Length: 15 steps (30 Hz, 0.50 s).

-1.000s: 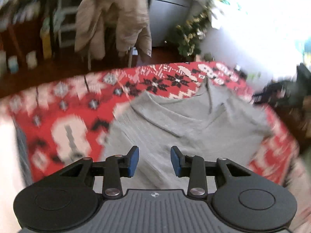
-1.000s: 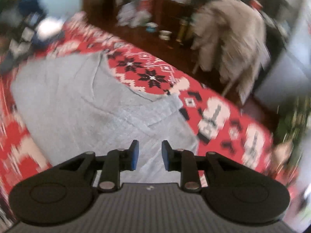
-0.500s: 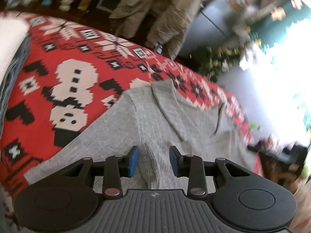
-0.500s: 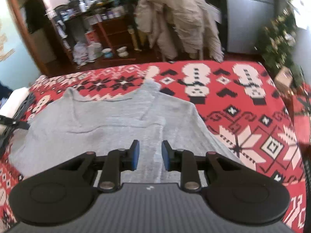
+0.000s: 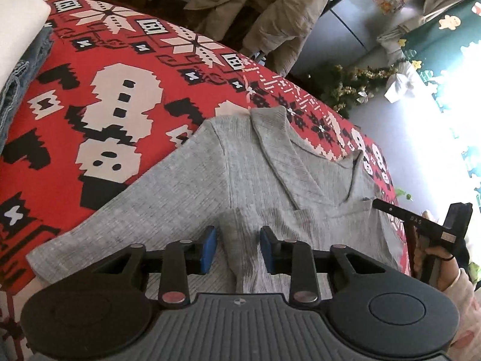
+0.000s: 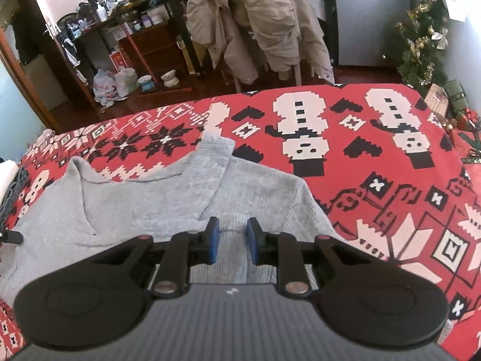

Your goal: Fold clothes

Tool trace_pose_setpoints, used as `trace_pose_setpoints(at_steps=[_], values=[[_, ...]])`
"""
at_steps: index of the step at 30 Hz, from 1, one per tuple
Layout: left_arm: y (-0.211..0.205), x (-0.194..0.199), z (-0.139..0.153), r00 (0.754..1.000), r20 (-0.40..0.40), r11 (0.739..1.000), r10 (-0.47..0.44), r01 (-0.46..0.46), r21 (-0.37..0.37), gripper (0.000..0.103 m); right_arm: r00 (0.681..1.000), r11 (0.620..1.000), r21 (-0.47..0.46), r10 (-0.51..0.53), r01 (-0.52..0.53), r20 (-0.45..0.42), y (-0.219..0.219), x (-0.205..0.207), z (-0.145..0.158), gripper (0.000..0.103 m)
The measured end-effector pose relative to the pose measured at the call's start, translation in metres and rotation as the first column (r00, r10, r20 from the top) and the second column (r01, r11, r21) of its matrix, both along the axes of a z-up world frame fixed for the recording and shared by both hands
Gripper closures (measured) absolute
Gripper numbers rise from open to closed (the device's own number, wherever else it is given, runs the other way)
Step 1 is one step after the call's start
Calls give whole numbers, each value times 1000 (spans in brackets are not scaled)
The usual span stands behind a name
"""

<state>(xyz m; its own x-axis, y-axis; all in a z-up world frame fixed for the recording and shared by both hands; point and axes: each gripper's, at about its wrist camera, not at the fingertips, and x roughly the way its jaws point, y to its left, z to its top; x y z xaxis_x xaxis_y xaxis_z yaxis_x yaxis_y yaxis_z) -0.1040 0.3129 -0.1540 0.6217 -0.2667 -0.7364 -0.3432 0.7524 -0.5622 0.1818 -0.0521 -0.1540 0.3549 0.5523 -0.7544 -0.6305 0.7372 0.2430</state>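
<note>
Your left gripper (image 5: 237, 248) and right gripper (image 6: 231, 239) are closing, not yet pinching, on sweater (image 5: 270, 162) ridges below its collar; soft, limp knit.

Grey sweater on a loud red holiday blanket

The sweater (image 5: 264, 174) is plain heather grey; the blanket (image 6: 375, 180) is red with white snowmen, black-and-white snowflakes and diamonds. Gripper pads (image 6: 212, 240) are blue on black arms, and there's a beige coat (image 6: 249, 21) behind.

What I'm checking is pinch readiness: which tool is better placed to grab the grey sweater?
Left, probably. A raised ridge of the grey sweater stands inside the left tool, whose jaws are closing; the right tool closes over flatter cloth.
</note>
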Motion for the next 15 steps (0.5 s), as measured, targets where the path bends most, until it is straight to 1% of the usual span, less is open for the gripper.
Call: trace_pose_setpoints(at_steps=[1,2,3,4,7,9,11,14,15], values=[[0,1,0,1000,-1,1000,2,-2,5,90,1000,1000,-7,4,-4,2,1,-1,-1,88],[-1,1,1,1000,0,1000,8,-8,19,97,1000,1000,-16,10,-10,7,2,-2,-2,92],[-2,0,2,1000,1,999,16,-16,35,98,1000,1000,-22,12,-12,17,2,-4,-2,97],[-4,-2,8,1000,16,998,16,-17,67,98,999,1000,-26,14,-13,30,2,-6,0,100],[-15,-11,34,997,80,983,-7,-8,185,98,996,1000,-20,9,-7,85,-5,-16,13,100],[-21,-12,53,992,119,965,-37,4,262,98,994,1000,-1,0,0,112,-13,-21,24,100],[-26,-11,71,986,154,942,-69,13,336,98,991,1000,22,-13,10,132,-21,-25,34,100],[-28,8,80,982,162,910,-101,26,414,98,988,999,42,-31,24,154,-26,-24,46,100],[-27,17,79,982,157,905,-108,32,425,98,987,999,42,-36,30,156,-27,-22,47,100]])
